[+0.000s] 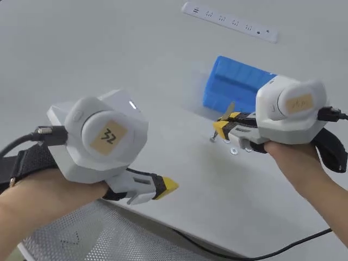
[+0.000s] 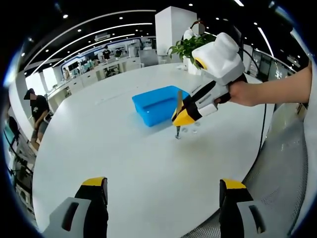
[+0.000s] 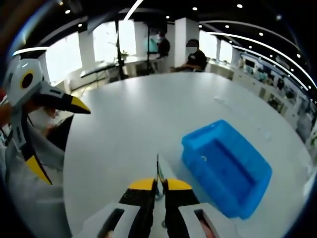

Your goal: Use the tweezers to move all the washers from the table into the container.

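Washers (image 1: 234, 151) lie just beside my tweezers' (image 2: 179, 104) tips; right gripper (image 1: 221, 128) jaws clamp the tweezers, left gripper (image 2: 163, 188) jaws stand apart.

Big open-plan hall w/ dark ceiling, curved light strips (image 2: 99, 32), small spot lamps (image 2: 65, 16). White column (image 2: 173, 25) + potted plant (image 2: 185, 45) behind round white table (image 1: 109, 43) (power strip (image 1: 228, 20) near far edge). Bright windows (image 3: 106, 42), ppl (image 3: 195, 55) in bkgd.

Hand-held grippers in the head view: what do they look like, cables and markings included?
The left hand-held gripper and right hand-held gripper match: white angular housings, tan stickers with zigzag marks, black-and-white jaws tipped yellow. A black cable plugs into each; black straps wrap the wrists.
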Demonstrator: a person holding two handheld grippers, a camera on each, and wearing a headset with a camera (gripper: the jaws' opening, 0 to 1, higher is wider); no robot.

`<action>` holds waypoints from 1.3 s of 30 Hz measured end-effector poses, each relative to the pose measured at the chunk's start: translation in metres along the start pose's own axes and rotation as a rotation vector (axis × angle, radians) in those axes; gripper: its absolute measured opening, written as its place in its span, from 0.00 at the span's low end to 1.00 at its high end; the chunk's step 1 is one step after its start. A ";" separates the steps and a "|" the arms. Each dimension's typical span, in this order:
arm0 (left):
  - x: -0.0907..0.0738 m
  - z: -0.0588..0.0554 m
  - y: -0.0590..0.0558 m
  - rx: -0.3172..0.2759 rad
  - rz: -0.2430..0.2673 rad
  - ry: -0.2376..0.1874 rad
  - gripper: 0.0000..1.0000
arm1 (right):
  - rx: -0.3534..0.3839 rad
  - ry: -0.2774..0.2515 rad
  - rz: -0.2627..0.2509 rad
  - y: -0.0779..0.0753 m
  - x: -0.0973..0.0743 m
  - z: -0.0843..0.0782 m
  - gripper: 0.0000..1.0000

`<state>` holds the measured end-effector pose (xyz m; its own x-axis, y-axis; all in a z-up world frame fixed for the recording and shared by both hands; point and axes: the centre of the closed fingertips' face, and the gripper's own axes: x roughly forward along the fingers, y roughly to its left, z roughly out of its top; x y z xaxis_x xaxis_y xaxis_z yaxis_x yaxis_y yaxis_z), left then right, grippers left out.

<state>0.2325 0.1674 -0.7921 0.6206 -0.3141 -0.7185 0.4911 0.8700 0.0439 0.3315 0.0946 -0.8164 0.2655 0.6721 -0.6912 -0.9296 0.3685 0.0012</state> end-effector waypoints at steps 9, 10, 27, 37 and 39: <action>0.000 0.001 -0.001 0.010 -0.005 0.003 0.96 | 0.011 -0.004 -0.006 -0.005 0.002 0.001 0.02; 0.000 0.001 -0.001 0.008 -0.007 0.002 0.96 | 0.007 -0.003 -0.007 -0.004 0.002 0.001 0.02; 0.000 0.002 0.000 0.016 -0.002 0.004 0.96 | 0.024 -0.042 0.001 -0.002 -0.017 0.018 0.02; 0.000 0.001 -0.005 -0.005 -0.028 0.006 0.99 | 0.017 -0.084 -0.001 -0.008 -0.026 0.037 0.02; 0.000 0.000 -0.004 -0.008 -0.025 0.006 0.99 | 0.013 -0.085 -0.005 -0.011 -0.027 0.038 0.02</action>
<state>0.2309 0.1641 -0.7919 0.6049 -0.3333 -0.7232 0.5011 0.8651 0.0204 0.3438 0.0971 -0.7702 0.2914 0.7218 -0.6278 -0.9249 0.3801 0.0076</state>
